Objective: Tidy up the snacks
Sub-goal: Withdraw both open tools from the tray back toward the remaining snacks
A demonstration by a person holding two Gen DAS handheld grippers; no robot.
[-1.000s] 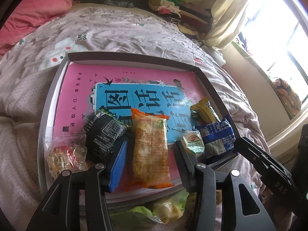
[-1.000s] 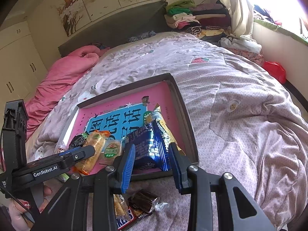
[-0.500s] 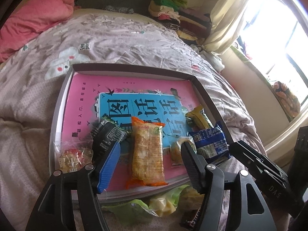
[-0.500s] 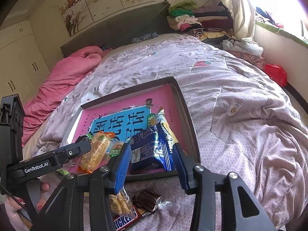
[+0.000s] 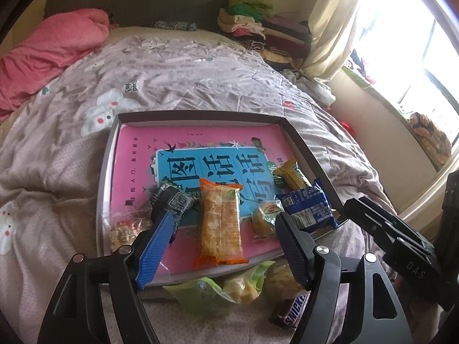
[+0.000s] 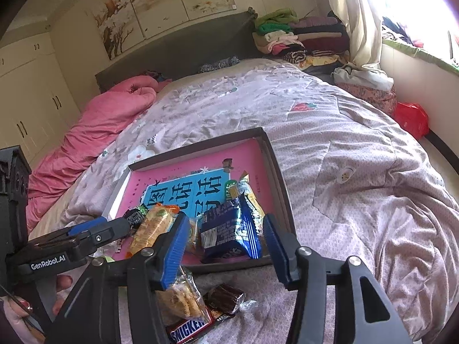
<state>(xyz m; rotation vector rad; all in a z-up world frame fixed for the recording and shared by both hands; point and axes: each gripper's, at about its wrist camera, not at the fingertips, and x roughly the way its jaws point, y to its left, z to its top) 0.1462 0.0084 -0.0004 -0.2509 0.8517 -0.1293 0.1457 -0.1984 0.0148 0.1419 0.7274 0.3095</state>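
A shallow dark-rimmed cardboard tray (image 5: 298, 140) lined with a pink and blue printed sheet is seen lying on a bed covered by a mauve patterned quilt (image 5: 183, 68). Along its near edge the snacks are lined up: a clear bag of sweets (image 5: 126, 229), a black foil packet (image 5: 175, 200), a long orange cracker pack (image 5: 220, 223), a small round pastry (image 5: 265, 219), a blue biscuit packet (image 5: 308, 209) and a yellow bar (image 5: 291, 173).

The left gripper (image 5: 222, 248) is held tilted downward over the orange cracker pack, its jaws having just been opening; the pack lies between them, untouched by the pads. The right gripper (image 6: 225, 246) is likewise angled down over the blue biscuit packet (image 6: 229, 232), its jaws having just been parting, with nothing gripped.

On the quilt before the tray, a green wrapper (image 5: 198, 292), a brown Snickers bar (image 6: 190, 328) and a dark wrapped sweet (image 6: 225, 298) are left lying. A hand (image 6: 17, 312) is glimpsed on the left handle.
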